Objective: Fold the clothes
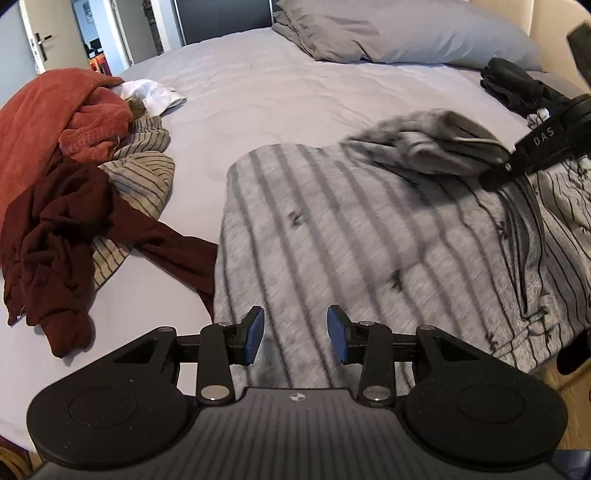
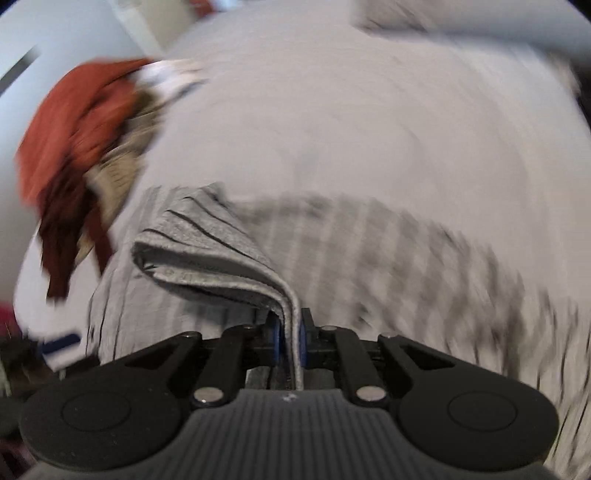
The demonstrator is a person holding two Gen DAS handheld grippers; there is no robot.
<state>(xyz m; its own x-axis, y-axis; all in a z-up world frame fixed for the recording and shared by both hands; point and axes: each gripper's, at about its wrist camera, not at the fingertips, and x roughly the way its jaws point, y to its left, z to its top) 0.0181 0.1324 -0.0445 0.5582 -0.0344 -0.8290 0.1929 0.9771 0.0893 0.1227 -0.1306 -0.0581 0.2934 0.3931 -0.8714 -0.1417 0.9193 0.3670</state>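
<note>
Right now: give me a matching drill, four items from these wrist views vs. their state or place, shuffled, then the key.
Column one:
1. left gripper
2. right gripper
3. grey striped garment
4. rust-red towel

Column two:
A. heaped with other clothes at the left side of the bed
B. open, nothing between the pads
C. spread on the bed, one edge lifted
D. shut on a fold of fabric

Pairs: 1-B, 2-D, 3-C, 4-A

A grey-sheeted bed (image 1: 280,92) with grey pillows (image 1: 406,33) faces a white door (image 1: 40,33).
</note>
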